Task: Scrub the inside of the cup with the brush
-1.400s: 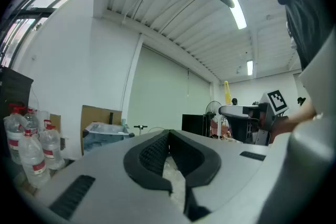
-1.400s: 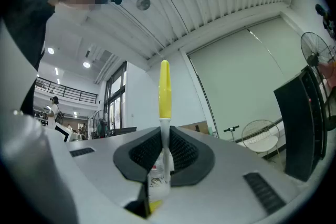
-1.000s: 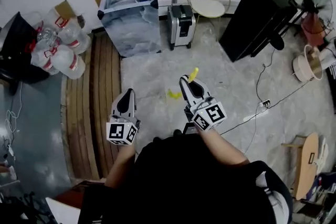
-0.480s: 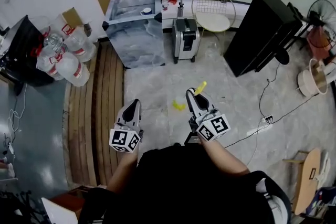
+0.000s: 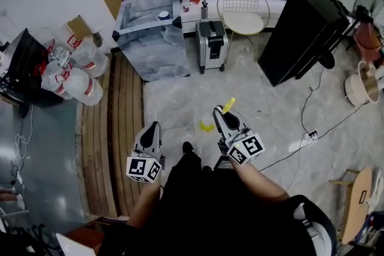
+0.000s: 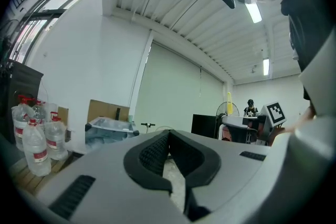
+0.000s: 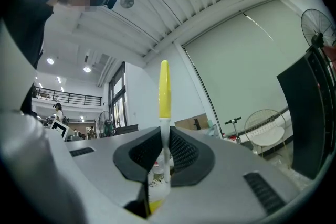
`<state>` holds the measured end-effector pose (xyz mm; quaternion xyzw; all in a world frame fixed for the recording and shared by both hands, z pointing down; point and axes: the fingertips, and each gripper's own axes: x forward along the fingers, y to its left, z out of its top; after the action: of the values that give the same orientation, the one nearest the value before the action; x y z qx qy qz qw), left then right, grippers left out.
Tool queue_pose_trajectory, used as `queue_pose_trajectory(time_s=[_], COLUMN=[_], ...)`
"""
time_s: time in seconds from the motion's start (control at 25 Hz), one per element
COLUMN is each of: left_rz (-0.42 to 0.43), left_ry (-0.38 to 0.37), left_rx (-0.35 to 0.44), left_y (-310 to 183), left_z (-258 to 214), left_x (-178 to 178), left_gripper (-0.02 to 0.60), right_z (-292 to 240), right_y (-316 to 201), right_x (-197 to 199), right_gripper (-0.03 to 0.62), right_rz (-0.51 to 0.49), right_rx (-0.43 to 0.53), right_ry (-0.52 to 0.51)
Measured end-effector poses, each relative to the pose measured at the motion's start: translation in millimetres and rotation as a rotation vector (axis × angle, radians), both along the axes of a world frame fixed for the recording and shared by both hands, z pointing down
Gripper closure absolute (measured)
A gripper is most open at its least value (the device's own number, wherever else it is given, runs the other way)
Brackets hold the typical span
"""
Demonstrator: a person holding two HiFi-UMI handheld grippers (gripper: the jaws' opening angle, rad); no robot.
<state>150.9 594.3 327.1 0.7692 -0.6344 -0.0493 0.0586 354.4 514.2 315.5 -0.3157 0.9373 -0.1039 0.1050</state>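
My right gripper [image 5: 221, 114] is shut on a brush [image 5: 228, 105] with a yellow handle, whose other yellow end pokes out below the jaws. In the right gripper view the brush [image 7: 164, 92] stands upright, its white stem pinched between the pads of the right gripper [image 7: 164, 152]. My left gripper [image 5: 150, 129] is shut with nothing in it, as the left gripper view shows, where the left gripper [image 6: 169, 147] has its pads together. A small cup [image 5: 162, 16] stands on a marbled grey table [image 5: 153, 51] far ahead. Both grippers are held level over the floor, well short of it.
Big water bottles [image 5: 72, 63] are piled at the left beside wooden planks [image 5: 111, 129]. A suitcase [image 5: 211, 45], a wire chair [image 5: 243, 9] and a black cabinet [image 5: 303, 33] stand to the table's right. A cable [image 5: 312, 129] runs across the stone floor.
The person has stepped forward toward the table; a dark shoe now shows between the grippers. Both grippers moved along with the body, still shut, the brush still held.
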Motion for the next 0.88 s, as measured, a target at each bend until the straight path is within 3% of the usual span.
queue_pose_trajectory(time_s=[0.24, 0.88], left_rz=[-0.014, 0.070], left_ry=[0.054, 0.022], left_rx=[-0.026, -0.016], left_y=[-48.9, -249.7], left_z=[26.2, 6.4], left_x=[-22.7, -119.8], left_gripper=[0.568, 0.567], right_z=[8.7, -14.0], right_y=[-45.0, -235.7], right_x=[-18.8, -123.9], right_gripper=[0.545, 0.545], right_rz=[-0.005, 0.005], right_rx=[-0.006, 0.011], right_ry=[0.038, 0.023])
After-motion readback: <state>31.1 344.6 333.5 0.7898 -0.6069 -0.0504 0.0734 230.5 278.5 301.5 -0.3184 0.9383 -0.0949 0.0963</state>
